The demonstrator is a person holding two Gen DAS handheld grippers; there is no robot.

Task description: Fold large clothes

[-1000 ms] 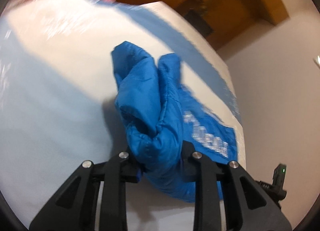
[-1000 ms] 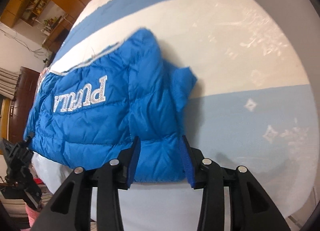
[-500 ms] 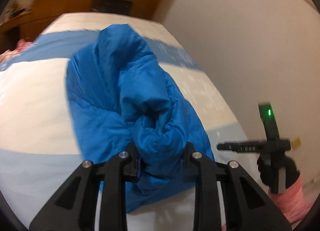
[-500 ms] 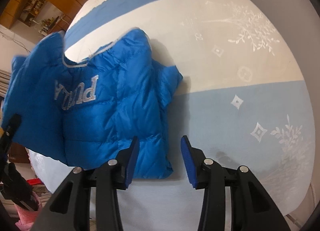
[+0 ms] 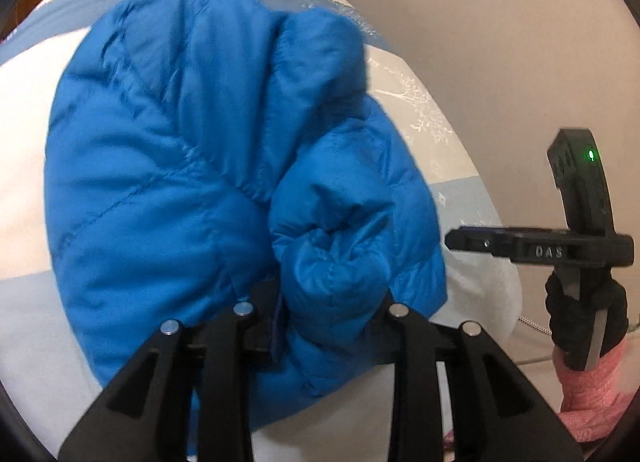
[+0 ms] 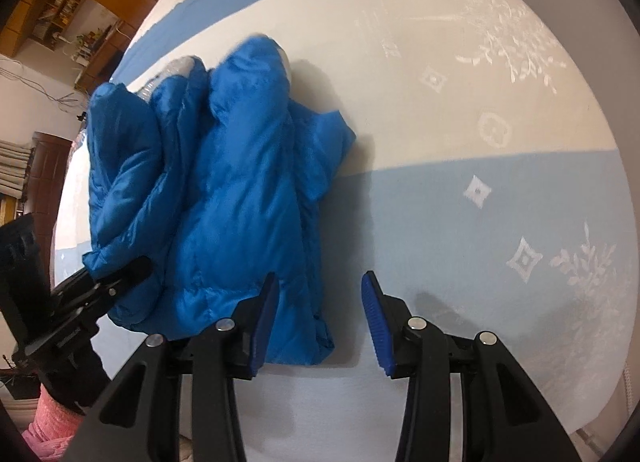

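A blue puffer jacket (image 5: 180, 182) lies folded over on the bed (image 5: 24, 142). My left gripper (image 5: 332, 302) is shut on a bunched fold of it, and its jaws are opening with the fabric still between them. From the right wrist view, this left gripper (image 6: 120, 278) holds the fold at the left edge of the jacket (image 6: 240, 202). My right gripper (image 6: 316, 314) stands open just above the jacket's near corner, its blue pads (image 6: 374, 314) touching nothing. The left wrist view also shows the right gripper (image 5: 456, 240), side-on beside the jacket.
The bed cover (image 6: 480, 202) has white and light blue bands with a pale pattern. A plain wall (image 5: 480, 42) runs along the bed's far side. A black-gloved hand (image 5: 580, 310) with a pink sleeve (image 5: 592, 394) holds the right gripper. Wooden shelves (image 6: 60, 2) stand beyond the bed.
My left gripper swung the jacket's side across onto the rest, hiding the white lettering. The hem that lay between the right fingers now lies mostly to their left.
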